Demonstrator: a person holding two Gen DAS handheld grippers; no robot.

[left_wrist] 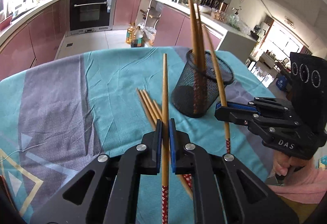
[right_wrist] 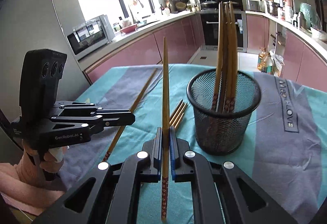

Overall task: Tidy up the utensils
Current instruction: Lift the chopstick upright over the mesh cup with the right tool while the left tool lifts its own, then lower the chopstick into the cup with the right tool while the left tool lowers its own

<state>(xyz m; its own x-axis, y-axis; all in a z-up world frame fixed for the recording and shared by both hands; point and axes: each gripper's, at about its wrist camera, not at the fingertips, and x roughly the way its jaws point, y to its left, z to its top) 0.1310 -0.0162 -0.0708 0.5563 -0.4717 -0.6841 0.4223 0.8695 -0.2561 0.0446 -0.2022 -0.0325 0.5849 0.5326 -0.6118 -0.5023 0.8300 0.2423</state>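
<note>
Bamboo, pale and smooth with a red flowered wrap at the thick end, made up every chopstick I could see. My left tool was pinched tight on one chopstick, its blue-lined pads pressed flat against the shaft, the tapered tip pointing away over the bench. My right tool was likewise clamped on a second chopstick, which stood steeply up between the black plastic jaws. Several loose chopsticks lay bunched on the cloth just ahead of the left tool, near the holder. That black mesh holder, round and fine-wired, stood upright on the bench with a handful of stored chopsticks leaning inside it, patterned ends down. A teal and grey tablecloth, creased and printed with angular shapes and some lettering, covered the bench. Beyond it I saw a kitchen with glossy mauve cabinets, a built-in oven, a microwave by a bright window, and oil bottles on the tiled floor. A pink sleeve showed behind the right tool.
</note>
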